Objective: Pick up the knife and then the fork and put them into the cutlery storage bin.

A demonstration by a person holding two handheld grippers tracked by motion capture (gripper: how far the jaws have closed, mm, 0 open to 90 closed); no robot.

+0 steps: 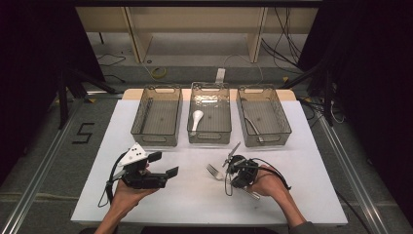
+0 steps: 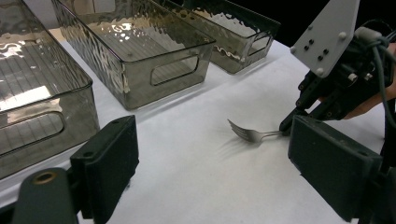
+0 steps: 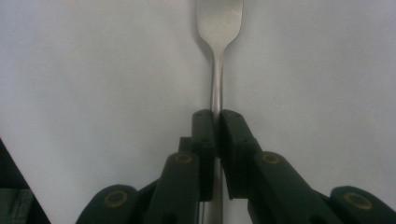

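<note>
A metal fork (image 1: 212, 170) lies on the white table (image 1: 195, 202), tines pointing left toward the table's middle. My right gripper (image 1: 225, 174) is shut on its handle. In the right gripper view the two black jaws (image 3: 217, 116) pinch the thin stem, and the fork's head (image 3: 218, 28) lies flat on the table ahead. The left gripper view shows the fork (image 2: 247, 134) with the right gripper (image 2: 286, 127) clamped on its handle end. My left gripper (image 1: 164, 164) is held above the table at the left, pointing right. Its jaws (image 2: 215, 163) stand wide open with nothing between them.
Three clear smoky bins stand in a row at the back: left bin (image 1: 155, 140), middle bin (image 1: 209, 137), right bin (image 1: 267, 140). A white spoon (image 1: 196, 118) lies in the middle bin, a metal utensil (image 1: 254, 129) in the right one.
</note>
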